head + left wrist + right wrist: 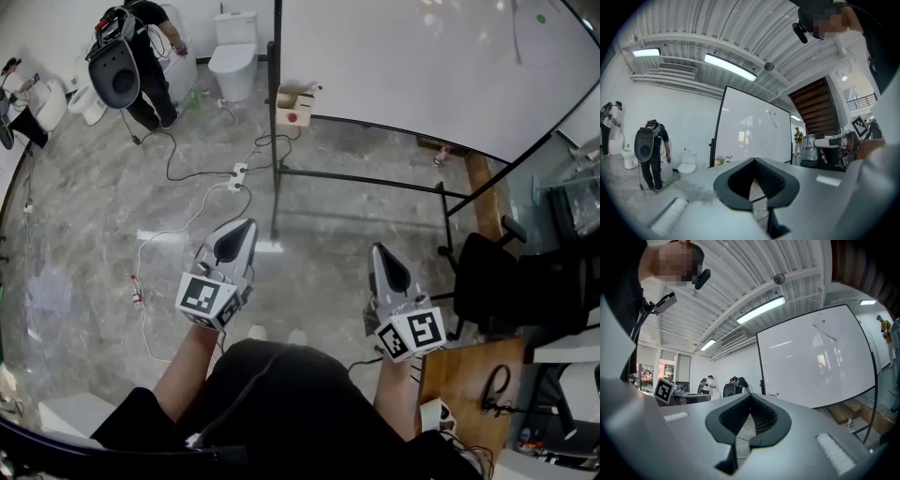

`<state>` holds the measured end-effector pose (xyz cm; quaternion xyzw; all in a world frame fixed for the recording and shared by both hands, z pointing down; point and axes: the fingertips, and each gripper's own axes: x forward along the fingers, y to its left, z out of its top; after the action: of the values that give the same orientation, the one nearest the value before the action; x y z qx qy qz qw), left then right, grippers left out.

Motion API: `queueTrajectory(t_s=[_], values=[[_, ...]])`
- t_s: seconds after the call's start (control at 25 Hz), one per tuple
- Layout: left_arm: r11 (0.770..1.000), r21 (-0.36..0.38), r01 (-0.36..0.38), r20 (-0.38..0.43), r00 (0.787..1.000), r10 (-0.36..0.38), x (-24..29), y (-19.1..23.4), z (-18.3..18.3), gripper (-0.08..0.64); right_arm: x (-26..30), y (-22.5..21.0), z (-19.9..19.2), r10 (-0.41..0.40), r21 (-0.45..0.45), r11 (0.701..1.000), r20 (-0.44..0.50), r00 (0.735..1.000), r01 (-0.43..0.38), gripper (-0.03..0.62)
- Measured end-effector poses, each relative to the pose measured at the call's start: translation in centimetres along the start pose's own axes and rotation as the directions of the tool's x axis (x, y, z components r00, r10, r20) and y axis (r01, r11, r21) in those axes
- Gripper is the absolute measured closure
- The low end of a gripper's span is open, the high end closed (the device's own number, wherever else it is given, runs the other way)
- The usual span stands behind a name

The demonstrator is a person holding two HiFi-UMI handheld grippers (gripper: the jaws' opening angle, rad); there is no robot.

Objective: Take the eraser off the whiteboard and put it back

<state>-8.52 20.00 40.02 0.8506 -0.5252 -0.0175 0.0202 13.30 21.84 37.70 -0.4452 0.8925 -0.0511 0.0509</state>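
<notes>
Eraser cannot be picked out with certainty in any view. The best candidate is a small pale box [293, 105] with a red spot, which sits at the lower left corner of the whiteboard [422, 66]. From here we cannot tell if this is the eraser itself or only a holder for it. It looks light and squarish, with flat sides that should be easy to pinch. The board is almost blank: we see only a green dot [541, 19] and a thin line [515, 37] near its upper right corner.

The left claw [246, 225] is closed, with nothing between its jaws. The right claw [378, 248] is also closed and empty, its tips meeting. Both point level toward the board and are well apart from it, so we judge that the step in hand is the approach and the task has hardly begun.

To do it well, we should go to the lower left corner of the board and open one claw before it reaches the box. The jaws should stay level and close on two opposite flat sides. We should lift the thing straight away from the board, so that nothing drags on the surface. The cables [187, 169] on the floor and the stand [366, 180] lie on the way, so we must step with care.
</notes>
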Motion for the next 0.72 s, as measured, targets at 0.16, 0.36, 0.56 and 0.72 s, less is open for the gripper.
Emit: queueTrajectory(t_s=[0.16, 0.36, 0.56, 0.72], values=[[1.000, 0.002, -0.023, -0.020, 1.000, 0.023, 0.6, -1.0, -0.7, 0.557, -0.5, -1.4, -0.4, 0.005, 0.001, 1.000, -0.006, 1.000, -0.005, 0.583], [0.999, 0.009, -0.044, -0.042, 0.998, 0.044, 1.1, -1.8, -1.3, 0.557, -0.6, -2.7, -0.6, 0.029, 0.005, 1.000, -0.011, 1.000, -0.029, 0.583], [0.999, 0.011, -0.040, -0.038, 0.998, 0.040, 2.0, -2.3, -1.4, 0.557, -0.5, -3.7, -0.6, 0.036, 0.005, 0.999, -0.015, 0.999, -0.036, 0.583], [0.999, 0.004, -0.042, -0.042, 0.998, 0.042, 2.7, -2.0, -1.6, 0.557, 0.0, -4.6, -0.8, 0.024, 0.008, 1.000, -0.019, 1.000, -0.024, 0.583]])
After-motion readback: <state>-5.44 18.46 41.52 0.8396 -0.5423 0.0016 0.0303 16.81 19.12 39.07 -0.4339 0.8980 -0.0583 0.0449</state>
